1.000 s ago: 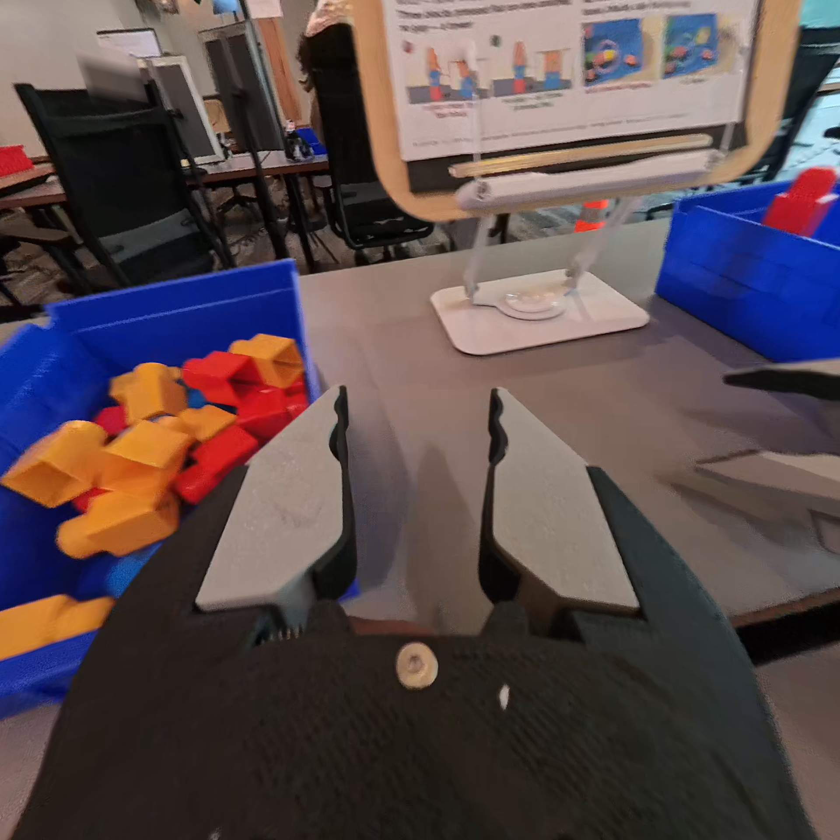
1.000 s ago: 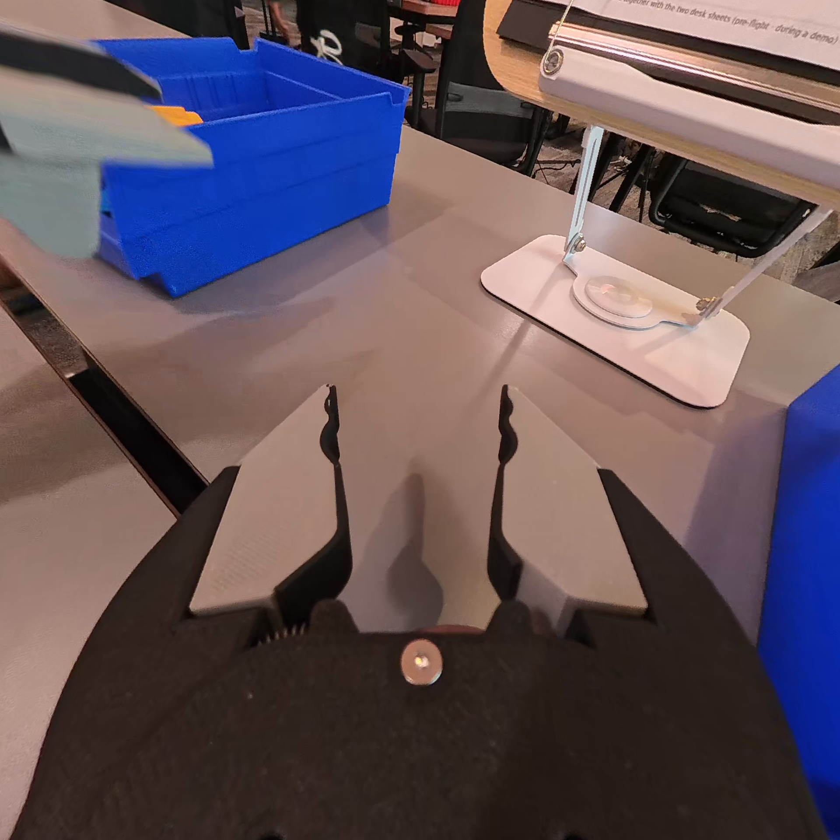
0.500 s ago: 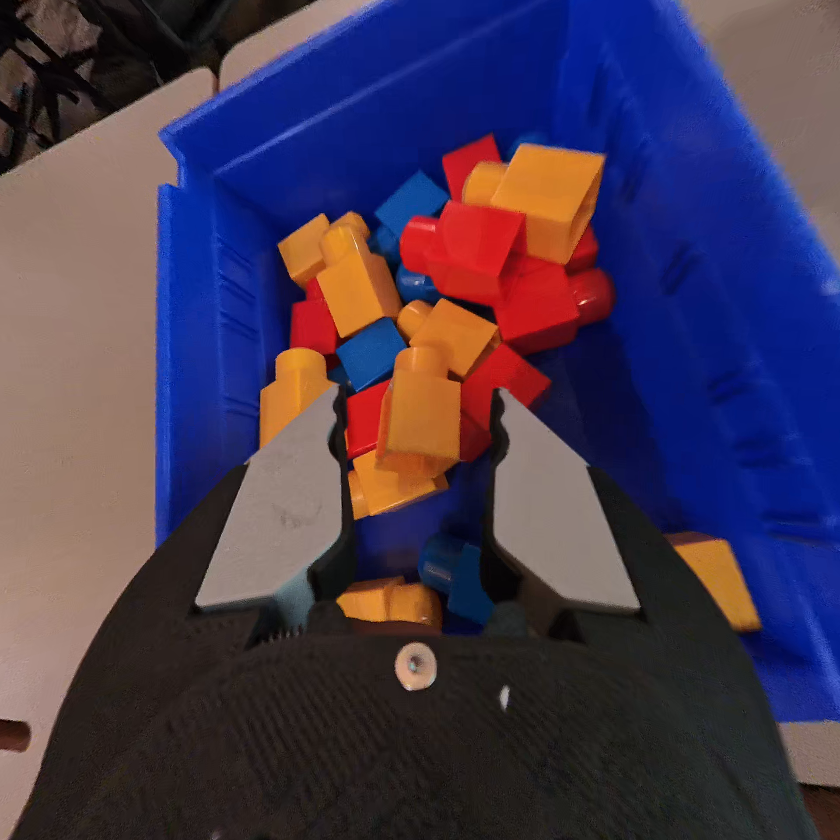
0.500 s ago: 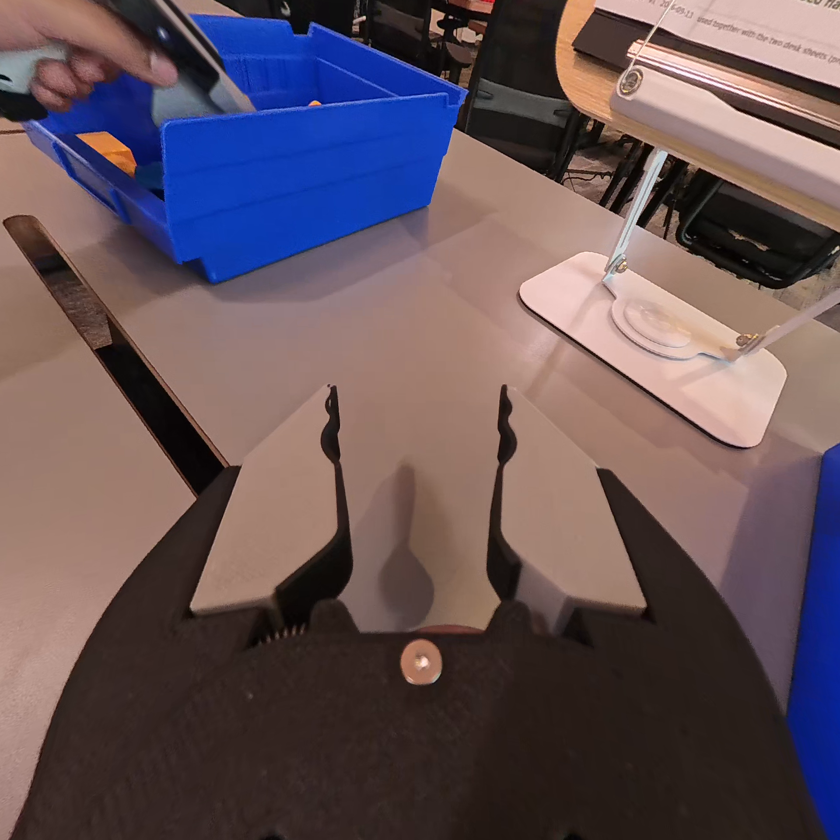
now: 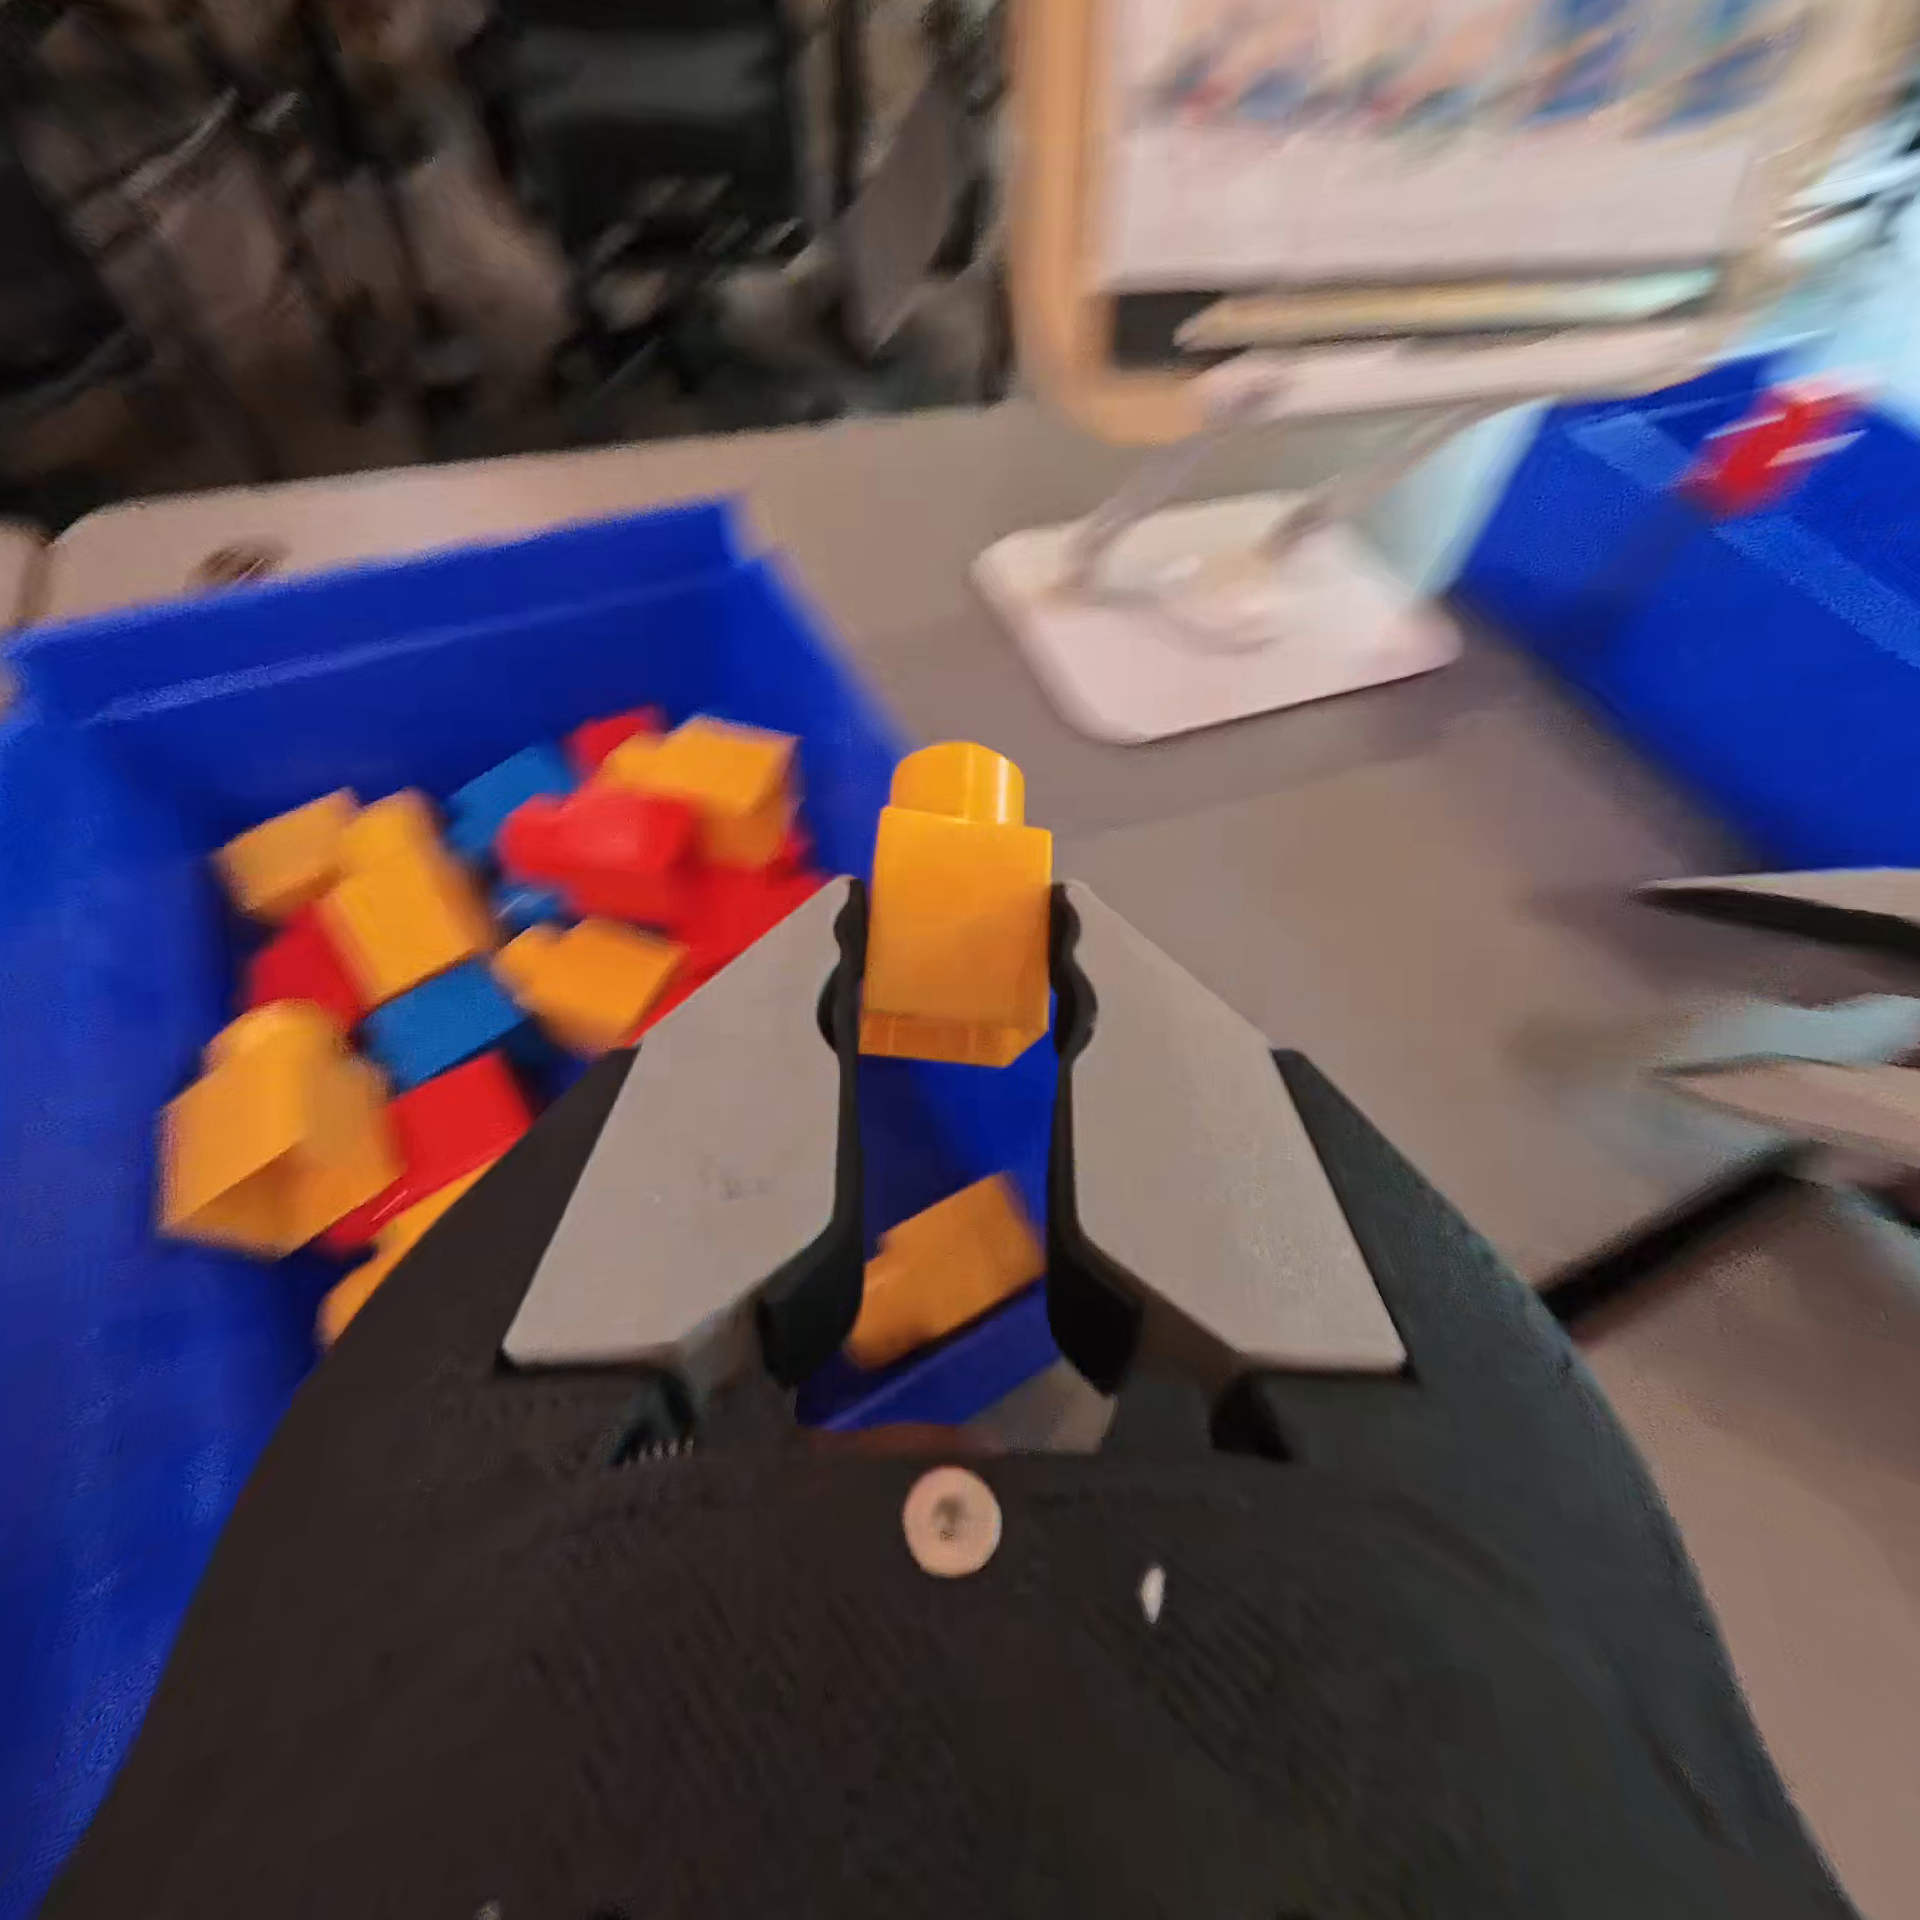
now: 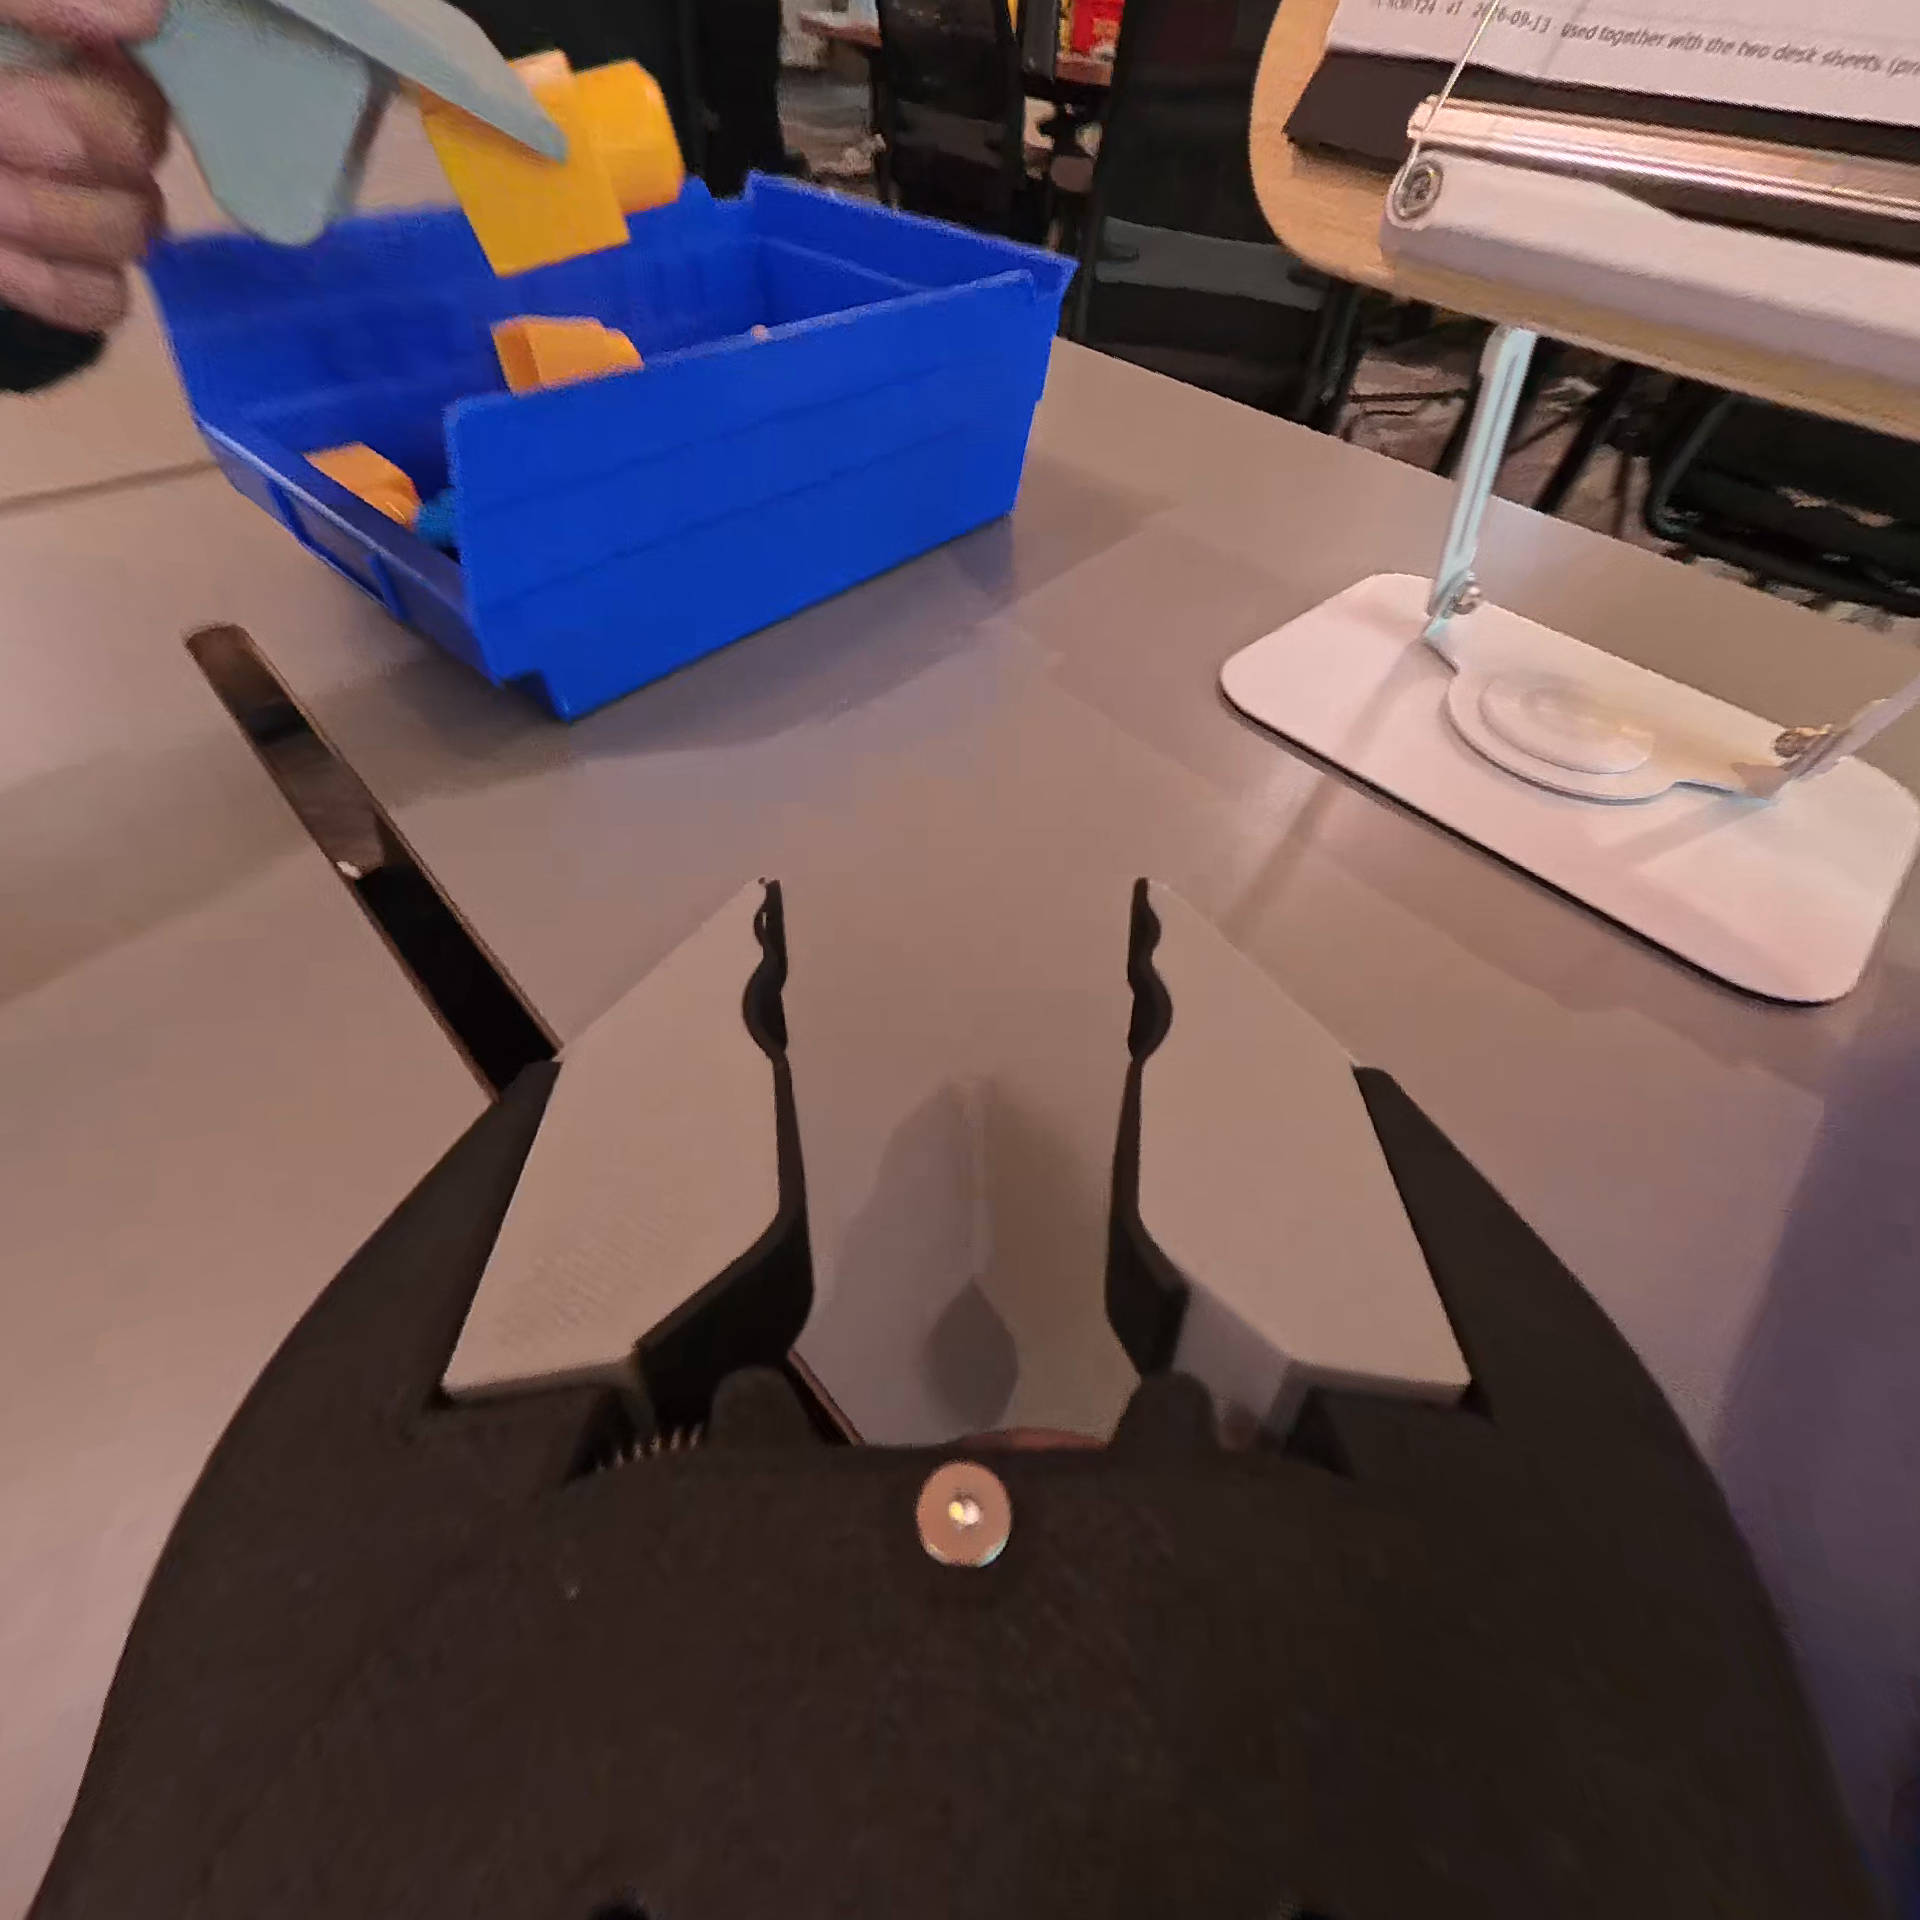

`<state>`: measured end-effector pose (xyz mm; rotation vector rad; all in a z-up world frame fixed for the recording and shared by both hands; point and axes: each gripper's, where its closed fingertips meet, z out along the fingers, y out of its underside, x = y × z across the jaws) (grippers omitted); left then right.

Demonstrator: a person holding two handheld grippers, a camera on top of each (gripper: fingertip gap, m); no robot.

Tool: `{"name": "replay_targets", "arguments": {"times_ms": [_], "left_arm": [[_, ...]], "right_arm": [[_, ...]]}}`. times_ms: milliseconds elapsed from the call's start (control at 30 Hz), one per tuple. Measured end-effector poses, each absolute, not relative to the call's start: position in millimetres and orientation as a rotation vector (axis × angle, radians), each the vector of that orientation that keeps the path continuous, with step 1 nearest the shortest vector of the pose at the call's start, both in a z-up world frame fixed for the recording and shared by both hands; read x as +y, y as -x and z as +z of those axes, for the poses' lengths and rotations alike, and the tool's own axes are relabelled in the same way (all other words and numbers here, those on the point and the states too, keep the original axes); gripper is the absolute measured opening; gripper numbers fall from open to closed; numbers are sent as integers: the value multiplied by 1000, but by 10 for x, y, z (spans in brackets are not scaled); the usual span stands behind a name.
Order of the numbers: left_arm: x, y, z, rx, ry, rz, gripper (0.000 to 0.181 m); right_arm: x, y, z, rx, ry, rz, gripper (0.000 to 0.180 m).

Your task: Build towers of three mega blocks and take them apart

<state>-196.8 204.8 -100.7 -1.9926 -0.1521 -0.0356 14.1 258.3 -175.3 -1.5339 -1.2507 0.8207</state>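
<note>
My left gripper [image 5: 954, 935] is shut on an orange mega block [image 5: 956, 914], stud up, held above the near right corner of a blue bin [image 5: 436, 644] full of orange, red and blue blocks [image 5: 436, 966]. In the right wrist view the left gripper [image 6: 343, 114] with the same orange block [image 6: 540, 187] shows at the top left, over the blue bin [image 6: 727, 488]. My right gripper [image 6: 954, 935] is open and empty, low over the grey table [image 6: 935, 769]. Its fingers [image 5: 1808, 997] show at the right edge of the left wrist view.
A white stand [image 6: 1558, 758] holding a board with sheets stands at the back of the table; it also shows in the left wrist view [image 5: 1195, 623]. A second blue bin [image 5: 1745, 623] with a red block [image 5: 1766, 457] sits at the right. A dark gap [image 6: 395, 894] splits two table tops. Tip to tip, the grippers are about 25 cm apart.
My left gripper swung into the bin, closed on an orange block and lifted it out, tilting back up. My right gripper stayed open over the table and drifted slightly.
</note>
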Motion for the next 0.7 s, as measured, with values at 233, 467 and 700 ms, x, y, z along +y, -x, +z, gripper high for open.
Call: {"name": "replay_targets", "arguments": {"times_ms": [233, 467, 700], "left_arm": [[2032, 390, -781, 387, 1720, -183, 33], [2237, -103, -1170, 448, 1593, 45, 33], [2242, -322, -1349, 501, 1575, 14, 33]], "right_arm": [[2515, -260, -1358, -1130, 1464, 1198, 61], [2500, -456, -1033, -968, 1402, 1660, 57], [2361, -315, -1312, -1082, 1556, 1747, 69]]}}
